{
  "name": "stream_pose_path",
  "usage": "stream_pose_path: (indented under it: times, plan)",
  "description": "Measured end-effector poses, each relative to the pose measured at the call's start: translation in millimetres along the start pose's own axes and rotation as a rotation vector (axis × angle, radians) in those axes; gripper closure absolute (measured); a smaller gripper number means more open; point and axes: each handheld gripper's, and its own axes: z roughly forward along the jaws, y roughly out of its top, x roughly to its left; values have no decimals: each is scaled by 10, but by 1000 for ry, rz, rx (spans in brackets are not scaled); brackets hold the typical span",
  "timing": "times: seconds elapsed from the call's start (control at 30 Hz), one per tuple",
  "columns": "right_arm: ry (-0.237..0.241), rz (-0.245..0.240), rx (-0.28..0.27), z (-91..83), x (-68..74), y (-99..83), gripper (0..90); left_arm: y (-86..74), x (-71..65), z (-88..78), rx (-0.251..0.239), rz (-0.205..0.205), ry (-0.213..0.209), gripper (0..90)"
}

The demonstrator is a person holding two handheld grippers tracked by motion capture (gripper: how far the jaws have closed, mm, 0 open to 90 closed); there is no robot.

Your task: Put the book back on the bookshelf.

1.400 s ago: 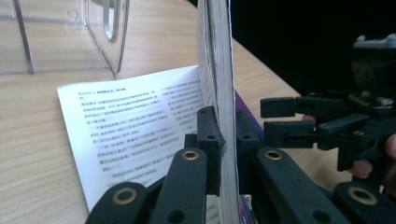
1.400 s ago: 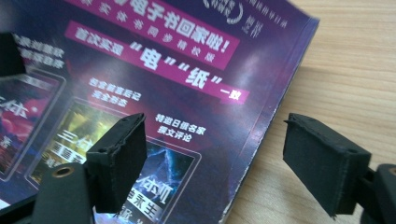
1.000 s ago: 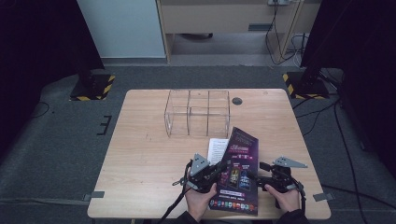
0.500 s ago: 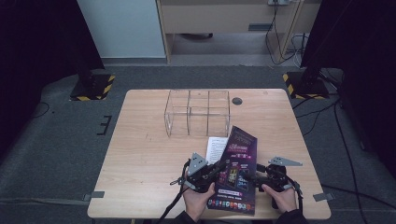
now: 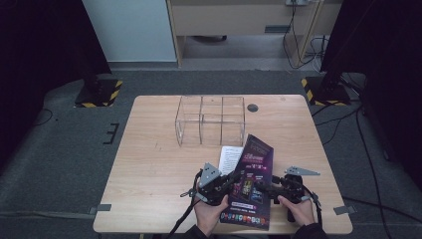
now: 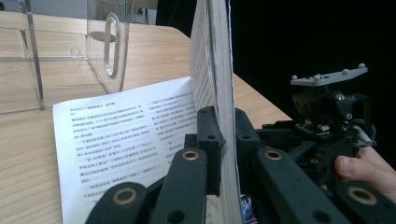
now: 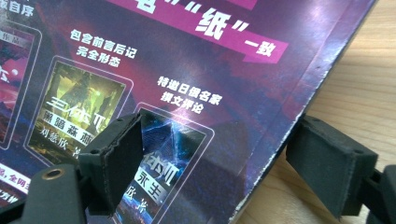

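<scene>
Gripping: the left gripper [image 5: 226, 183] has its jaws closed tight on the raised cover and pages of the book [image 5: 251, 181], near the person's edge of the surface [image 5: 149, 164].
Left hand: the left hand [image 5: 209, 214] comes in from the bottom of the high view and holds that gripper from below.
Left gripper view: the two black jaws pinch a thin upright sheaf of the book [image 6: 217, 70] between them; a white printed page [image 6: 126, 140] lies flat on the wood to one side.
Clear box: a transparent divided box [image 5: 211, 119] stands farther back on the surface, well apart from the book; its wall with an oval handle slot [image 6: 109, 44] rises behind the printed page.
Book: it lies open with the dark purple cover tilted up, one white page [image 5: 230, 158] spread flat beside the left gripper's grey plate.
Round hole: a dark grommet [image 5: 252, 107] sits in the surface just right of the box.
Right gripper: the right gripper [image 5: 272, 189] stands at the book's right edge, its jaws spread wide and holding nothing.
Right gripper view: one pad hovers over the purple cover [image 7: 187, 84], the other lies past the cover's edge over bare wood [image 7: 369, 93]; neither presses on it.
Right hand: the right hand [image 5: 298, 211] grasps its gripper near the surface's front edge.
</scene>
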Motion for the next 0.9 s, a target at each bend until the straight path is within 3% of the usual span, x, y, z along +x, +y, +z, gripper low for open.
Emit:
stream_pose_path:
  times: [0.27,0.43,0.5,0.6,0.7,0.73,0.77,0.9]
  plan:
    - [79,22,42,60,-2,-18,199,-9,-8,8,-4,1,-6,847]
    - [60,34,47,47,13,-18,251,-17,-7,7,-8,1,-7,847]
    - [42,77,52,28,18,-14,368,-20,0,-3,-16,-3,-12,847]
    - [38,103,53,6,19,2,495,-17,16,-23,-22,-5,-8,847]
    - [61,144,34,-40,18,23,620,-15,44,-38,-27,-13,-1,847]
    - [61,144,34,-40,18,23,620,-15,44,-38,-27,-13,-1,847]
    - [80,169,20,-74,21,36,685,-23,58,-44,-26,-15,1,847]
    - [94,166,4,-122,46,60,745,-33,97,-55,-24,-21,4,847]
